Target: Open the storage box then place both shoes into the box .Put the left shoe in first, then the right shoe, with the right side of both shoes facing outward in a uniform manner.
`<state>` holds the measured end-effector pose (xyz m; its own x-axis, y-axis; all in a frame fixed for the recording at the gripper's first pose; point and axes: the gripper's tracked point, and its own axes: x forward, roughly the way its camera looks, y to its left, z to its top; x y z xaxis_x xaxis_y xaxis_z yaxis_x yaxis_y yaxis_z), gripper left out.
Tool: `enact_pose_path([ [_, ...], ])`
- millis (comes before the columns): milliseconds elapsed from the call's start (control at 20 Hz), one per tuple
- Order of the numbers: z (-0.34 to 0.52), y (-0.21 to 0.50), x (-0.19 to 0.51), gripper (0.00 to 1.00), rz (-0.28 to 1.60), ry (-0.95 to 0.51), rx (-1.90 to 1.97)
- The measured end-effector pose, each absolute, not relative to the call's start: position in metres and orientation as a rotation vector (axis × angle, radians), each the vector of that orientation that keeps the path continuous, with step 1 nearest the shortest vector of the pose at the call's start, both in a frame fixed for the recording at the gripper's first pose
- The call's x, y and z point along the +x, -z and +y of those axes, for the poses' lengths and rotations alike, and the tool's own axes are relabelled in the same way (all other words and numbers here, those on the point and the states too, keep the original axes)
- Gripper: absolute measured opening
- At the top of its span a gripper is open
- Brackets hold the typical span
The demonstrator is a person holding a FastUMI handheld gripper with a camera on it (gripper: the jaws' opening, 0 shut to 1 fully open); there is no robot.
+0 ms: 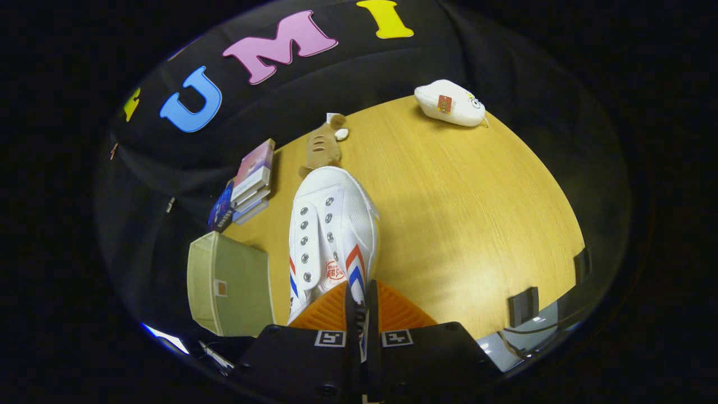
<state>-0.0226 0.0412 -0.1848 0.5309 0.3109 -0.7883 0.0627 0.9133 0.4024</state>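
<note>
My tongs (362, 314) pinch the white shoe's (331, 230) side wall, shoe hanging above the wooden surface (465, 213). Green storage box (230, 283) just left. Beyond: book stack (252, 179), brown plush (322, 147), white plush (450, 103).

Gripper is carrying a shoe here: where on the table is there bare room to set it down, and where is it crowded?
Gripper is shut on the white shoe. Bare wood spreads from the shoe toward the white plush. Crowded on the shoe's other side: storage box, stacked books, brown plush.
</note>
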Motion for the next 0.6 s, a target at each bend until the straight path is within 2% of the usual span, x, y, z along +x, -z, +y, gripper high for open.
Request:
enact_pose_path([
  [300, 0.15, 0.112, -0.045, 0.08, 0.945, -0.214, 0.46],
  [600, 0.272, 0.093, -0.068, 0.08, 0.996, -0.34, 0.517],
])
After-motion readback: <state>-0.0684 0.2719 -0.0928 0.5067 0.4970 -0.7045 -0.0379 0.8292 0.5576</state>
